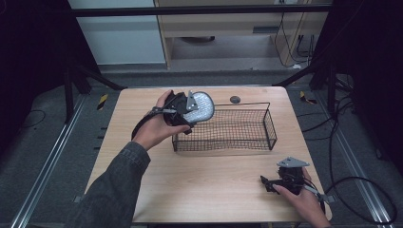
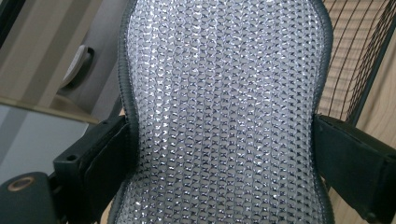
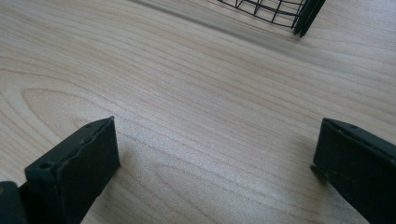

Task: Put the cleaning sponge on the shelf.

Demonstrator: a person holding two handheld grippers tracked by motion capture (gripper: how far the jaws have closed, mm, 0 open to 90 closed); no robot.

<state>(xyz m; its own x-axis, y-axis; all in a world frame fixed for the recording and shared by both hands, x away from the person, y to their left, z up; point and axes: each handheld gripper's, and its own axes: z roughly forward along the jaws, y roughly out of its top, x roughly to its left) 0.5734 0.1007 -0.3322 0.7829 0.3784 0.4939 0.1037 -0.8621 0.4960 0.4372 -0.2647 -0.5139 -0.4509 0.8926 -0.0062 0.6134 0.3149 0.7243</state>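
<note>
A silver, sequin-like oval pad with a dark rim [image 1: 199, 107] is held above the left end of the black wire basket [image 1: 259, 141]. My left gripper [image 1: 189, 114] is shut on it; in the left gripper view the pad [image 2: 224, 116] stands between both jaws, which press its narrow waist. My right gripper [image 1: 266, 183] rests low over the table's near right corner, held by a hand. Its jaws stand wide apart in the right gripper view [image 3: 215, 158] with bare wood between them.
The light wooden table [image 1: 199, 180] has a round dark grommet [image 1: 235, 99] behind the basket. A corner of the basket [image 3: 280, 14] lies ahead of the right gripper. Dark frame posts and cables surround the table on the floor.
</note>
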